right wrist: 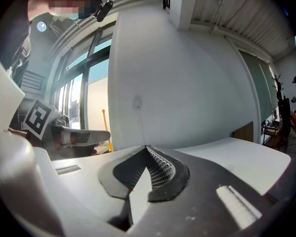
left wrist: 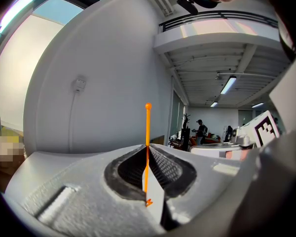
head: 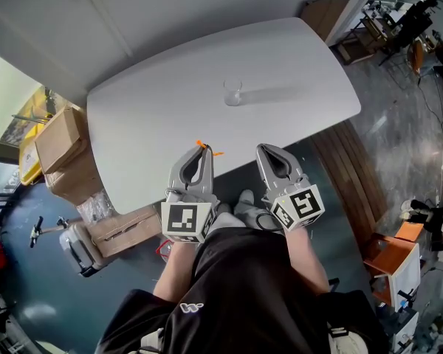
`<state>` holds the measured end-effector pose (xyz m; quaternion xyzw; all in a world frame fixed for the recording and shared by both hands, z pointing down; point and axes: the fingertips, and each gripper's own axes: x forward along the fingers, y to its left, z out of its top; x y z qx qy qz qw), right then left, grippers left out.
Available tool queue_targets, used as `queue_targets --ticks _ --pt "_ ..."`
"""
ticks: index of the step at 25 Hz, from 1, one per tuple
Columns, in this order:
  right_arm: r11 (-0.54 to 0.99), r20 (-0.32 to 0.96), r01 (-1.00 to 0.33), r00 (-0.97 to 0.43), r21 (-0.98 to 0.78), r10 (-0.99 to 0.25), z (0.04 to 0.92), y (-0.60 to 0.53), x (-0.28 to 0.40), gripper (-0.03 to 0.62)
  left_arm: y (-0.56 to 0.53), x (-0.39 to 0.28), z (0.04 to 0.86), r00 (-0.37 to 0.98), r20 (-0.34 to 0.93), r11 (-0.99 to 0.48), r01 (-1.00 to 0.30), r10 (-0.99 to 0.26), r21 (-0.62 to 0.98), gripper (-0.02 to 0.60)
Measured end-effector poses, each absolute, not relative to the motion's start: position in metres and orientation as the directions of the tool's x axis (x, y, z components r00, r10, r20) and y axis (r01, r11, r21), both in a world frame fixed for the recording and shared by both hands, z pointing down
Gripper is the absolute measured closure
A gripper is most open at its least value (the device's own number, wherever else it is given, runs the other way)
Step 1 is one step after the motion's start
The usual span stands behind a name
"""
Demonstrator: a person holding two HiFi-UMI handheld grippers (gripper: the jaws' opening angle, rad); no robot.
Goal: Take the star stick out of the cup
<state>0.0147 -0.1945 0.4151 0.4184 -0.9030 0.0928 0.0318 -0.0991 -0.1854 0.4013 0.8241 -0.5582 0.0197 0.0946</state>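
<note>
— Where is the star stick?
— The thin orange star stick (left wrist: pixel 147 127) stands upright, clamped between the jaws of the left gripper (head: pixel 204 150), at the near edge of the white table (head: pixel 155 124).
— And the cup?
— The clear cup (head: pixel 233 94) sits farther off, mid-table, well apart from the stick. The right gripper (head: pixel 263 149), jaws together, holds nothing.

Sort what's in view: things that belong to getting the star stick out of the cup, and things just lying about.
Job: stick, shut in the left claw; clear cup on the table; right claw, shut, empty.
Lying about: cardboard boxes and an orange box on the floor.
</note>
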Motion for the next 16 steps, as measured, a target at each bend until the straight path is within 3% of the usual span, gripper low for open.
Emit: queue_targets --ticks 11,16 --pt "0.629 0.130 -0.762 -0.647 -0.156 -0.751 0.412 -0.191 0.027 0.588 -0.176 -0.095 0.388 0.372 0.123 -0.357 -0.925 -0.920 0.128 0.565" --pt "0.633 0.118 -0.762 -0.647 -0.136 -0.753 0.411 -0.193 0.006 0.588 -0.173 -0.125 0.389 0.351 0.113 -0.334 -0.931 -0.930 0.146 0.565"
